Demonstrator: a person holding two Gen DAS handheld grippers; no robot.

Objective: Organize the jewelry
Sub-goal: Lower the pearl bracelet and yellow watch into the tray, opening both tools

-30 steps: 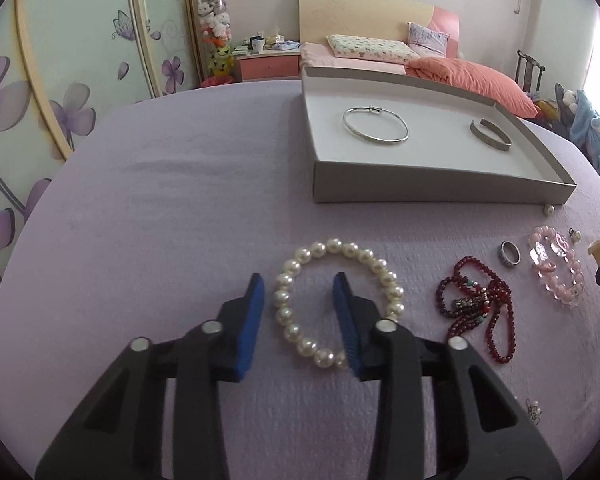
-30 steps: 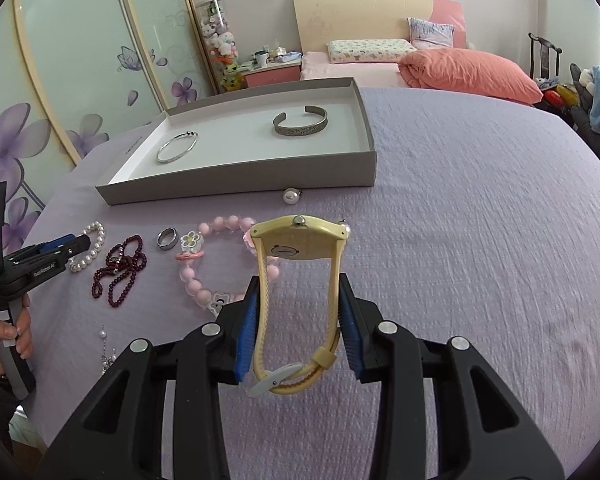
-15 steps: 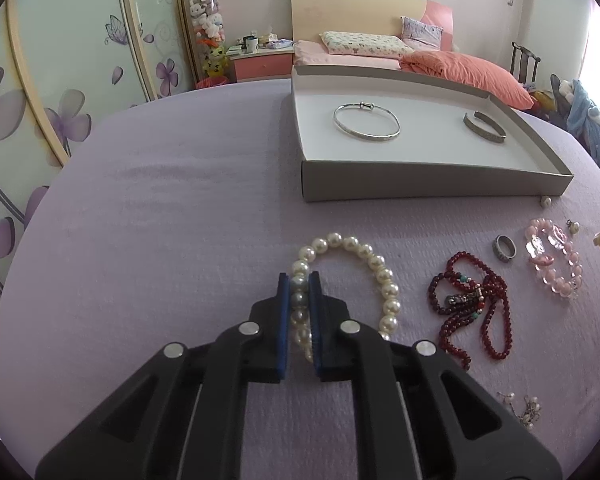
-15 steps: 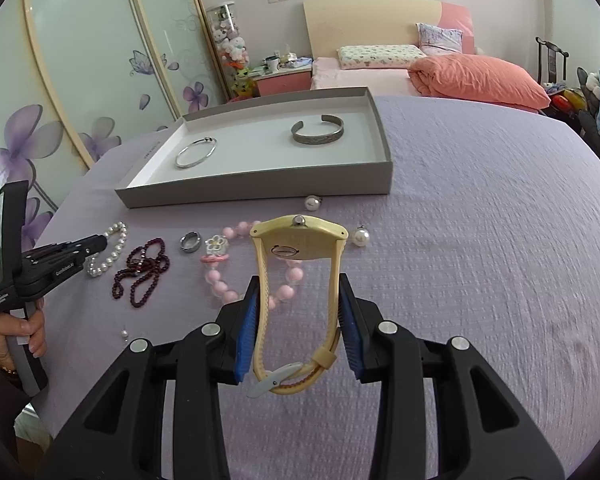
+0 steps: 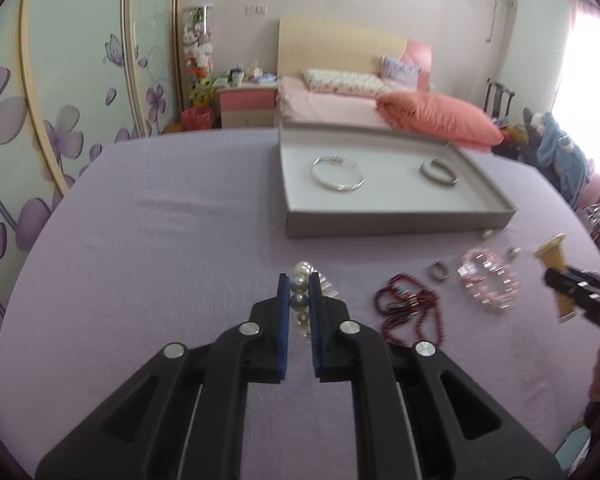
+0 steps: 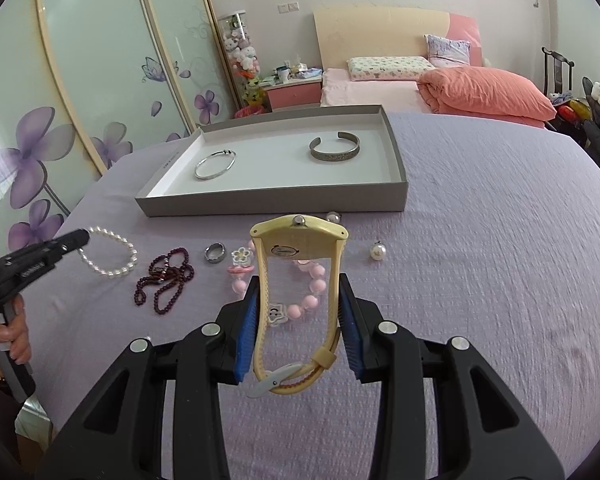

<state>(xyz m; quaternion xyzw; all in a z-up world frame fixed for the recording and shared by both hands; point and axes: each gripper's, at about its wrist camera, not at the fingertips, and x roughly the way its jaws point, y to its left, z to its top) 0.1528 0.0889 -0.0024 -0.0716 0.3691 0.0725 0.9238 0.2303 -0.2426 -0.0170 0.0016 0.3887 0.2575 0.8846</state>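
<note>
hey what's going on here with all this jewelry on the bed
A person is sorting jewelry into a grey tray with a gripper in each hand. The left gripper is shut on a pearl bracelet; the right gripper grips a cream wristwatch. A thin silver bangle and a cuff bracelet already lie in the tray. A dark red bead string, a ring and a pink bead bracelet lie loose on the purple cover.

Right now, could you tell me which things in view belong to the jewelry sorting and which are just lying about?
Job: pearl bracelet in left gripper; cream watch in right gripper; grey tray; silver bangle; cuff; garnet beads; ring; pink bracelet; pearl earring.

Lying about: pillow; orange quilt; nightstand.
</note>
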